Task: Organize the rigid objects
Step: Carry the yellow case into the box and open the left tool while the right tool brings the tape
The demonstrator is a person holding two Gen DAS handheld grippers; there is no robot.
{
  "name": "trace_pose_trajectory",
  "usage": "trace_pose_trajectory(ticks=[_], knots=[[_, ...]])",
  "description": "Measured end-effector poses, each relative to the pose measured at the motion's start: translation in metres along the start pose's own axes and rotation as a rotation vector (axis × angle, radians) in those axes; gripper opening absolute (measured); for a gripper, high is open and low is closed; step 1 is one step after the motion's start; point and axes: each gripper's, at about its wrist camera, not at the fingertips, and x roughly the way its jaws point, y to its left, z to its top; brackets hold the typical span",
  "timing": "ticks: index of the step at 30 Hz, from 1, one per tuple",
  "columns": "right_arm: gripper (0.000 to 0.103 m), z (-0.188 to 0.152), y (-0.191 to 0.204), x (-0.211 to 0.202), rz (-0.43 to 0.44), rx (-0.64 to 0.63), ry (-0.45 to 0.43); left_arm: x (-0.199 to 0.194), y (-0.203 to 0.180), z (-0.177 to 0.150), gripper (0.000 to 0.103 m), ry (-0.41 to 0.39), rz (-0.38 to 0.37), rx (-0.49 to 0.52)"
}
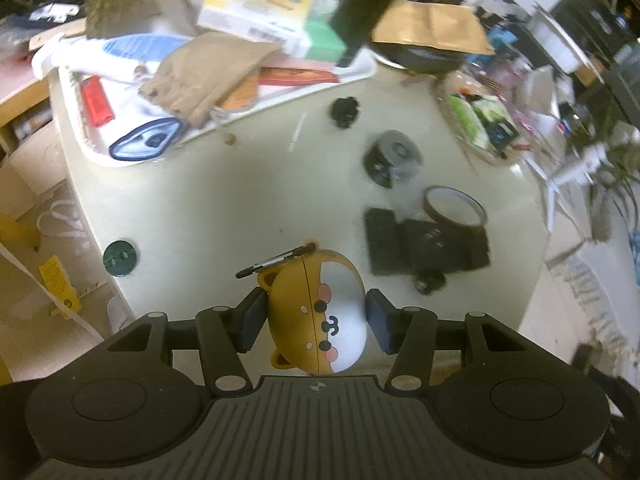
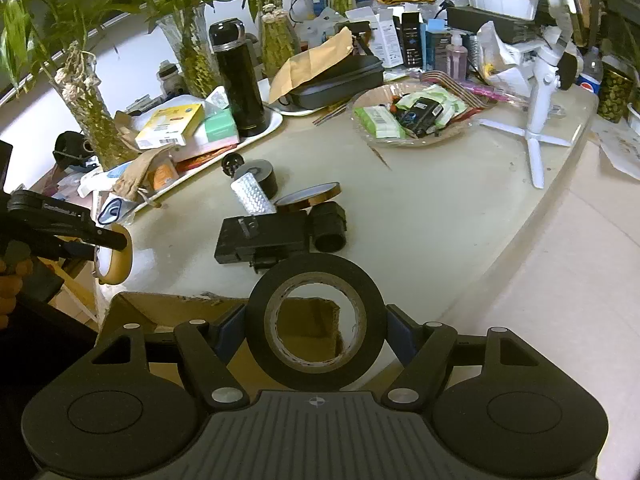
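My left gripper [image 1: 316, 310] is shut on a brown and white dog-faced case [image 1: 320, 320] with a black clip at its top, held above the pale table [image 1: 220, 208]. The right wrist view shows this gripper [image 2: 110, 250] and the case [image 2: 116, 258] at the left, off the table's edge. My right gripper [image 2: 316, 322] is shut on a black tape roll [image 2: 316, 276], held upright over an open cardboard box [image 2: 168, 312]. On the table lie a black boxy device [image 2: 264, 236], an amber tape roll [image 2: 308, 196], a silver patterned roll [image 2: 254, 194] and a dark tape roll [image 2: 264, 174].
A white tray [image 2: 276, 120] packed with boxes, a paper bag and a black flask [image 2: 240, 80] stands at the back left. A glass bowl [image 2: 408, 140] of packets and a white tripod [image 2: 536, 136] stand to the right. Vases of plants line the back. A green disc [image 1: 120, 258] lies near the table's edge.
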Motion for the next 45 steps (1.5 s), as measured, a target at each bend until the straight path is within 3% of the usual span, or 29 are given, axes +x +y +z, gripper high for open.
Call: trace_pose_trajectory(ticks=[15, 25, 32, 45], knots=[[0.075, -0.006, 0.014, 0.001, 0.037, -0.017, 0.015, -0.027, -0.049, -0.035, 0.053, 0.086, -0.069, 0.125], [0.075, -0.012, 0.019, -0.001, 0.048, -0.025, 0.023, -0.002, -0.06, -0.06, 0.053, 0.19, -0.052, 0.146], [0.075, -0.015, 0.019, 0.0, 0.048, -0.027, 0.033, 0.015, -0.055, -0.07, 0.054, 0.216, -0.025, 0.112], [0.075, -0.021, 0.019, 0.004, 0.051, -0.022, 0.046, -0.014, -0.057, -0.081, 0.059, 0.081, -0.027, 0.162]])
